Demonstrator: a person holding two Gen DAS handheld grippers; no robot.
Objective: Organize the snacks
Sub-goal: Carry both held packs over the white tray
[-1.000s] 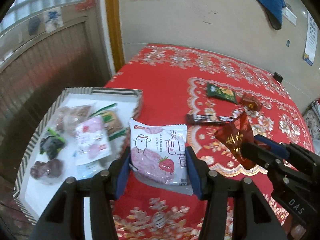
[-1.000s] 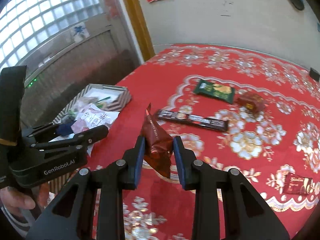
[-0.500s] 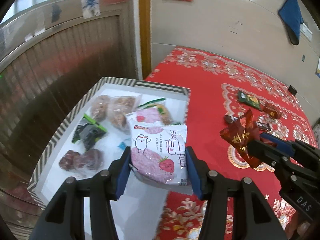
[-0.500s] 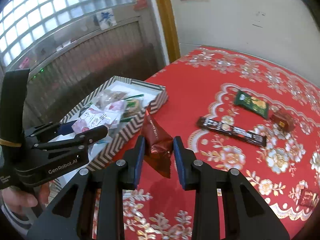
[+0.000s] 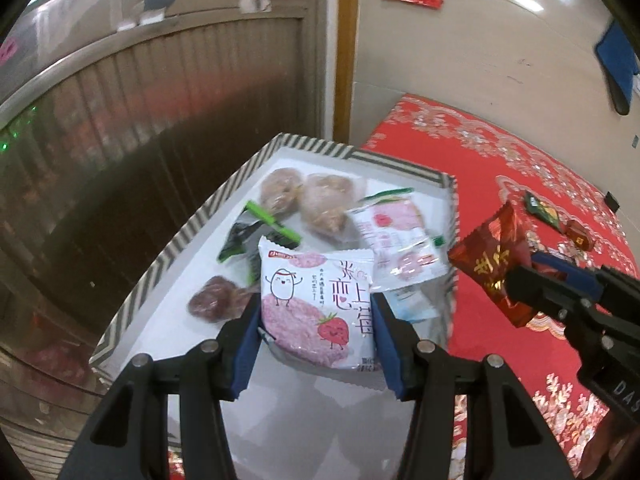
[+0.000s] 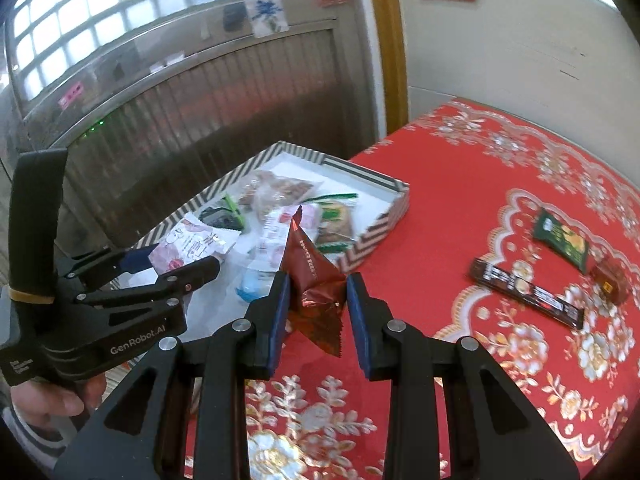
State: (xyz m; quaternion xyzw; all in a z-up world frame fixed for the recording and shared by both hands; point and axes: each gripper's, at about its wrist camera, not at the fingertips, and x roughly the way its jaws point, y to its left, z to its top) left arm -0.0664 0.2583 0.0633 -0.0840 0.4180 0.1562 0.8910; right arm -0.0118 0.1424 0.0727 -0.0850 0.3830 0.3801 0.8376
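My left gripper (image 5: 316, 320) is shut on a white and pink strawberry snack packet (image 5: 316, 300), held in the air over the striped box (image 5: 168, 256). Inside the box lie several wrapped snacks (image 5: 320, 204). My right gripper (image 6: 316, 300) is shut on a dark red foil packet (image 6: 312, 276), held above the red tablecloth (image 6: 460, 208) just beside the box's near right wall (image 6: 372, 236). In the left wrist view that red packet (image 5: 492, 256) shows at the right, gripped by the right gripper (image 5: 520, 280). The right wrist view also shows the left gripper (image 6: 176, 264) with the pink packet (image 6: 192, 248) over the box.
A long dark chocolate bar (image 6: 524, 292), a green packet (image 6: 564, 240) and a small red-brown packet (image 6: 612, 284) lie on the cloth to the right. A ribbed metal door (image 5: 120, 140) stands behind the box. A hand (image 6: 52, 400) grips the left tool.
Both grippers have swung left with their packets. The pink packet went from above the cloth beside the box to above the box; the red packet now hangs at the box's right wall.
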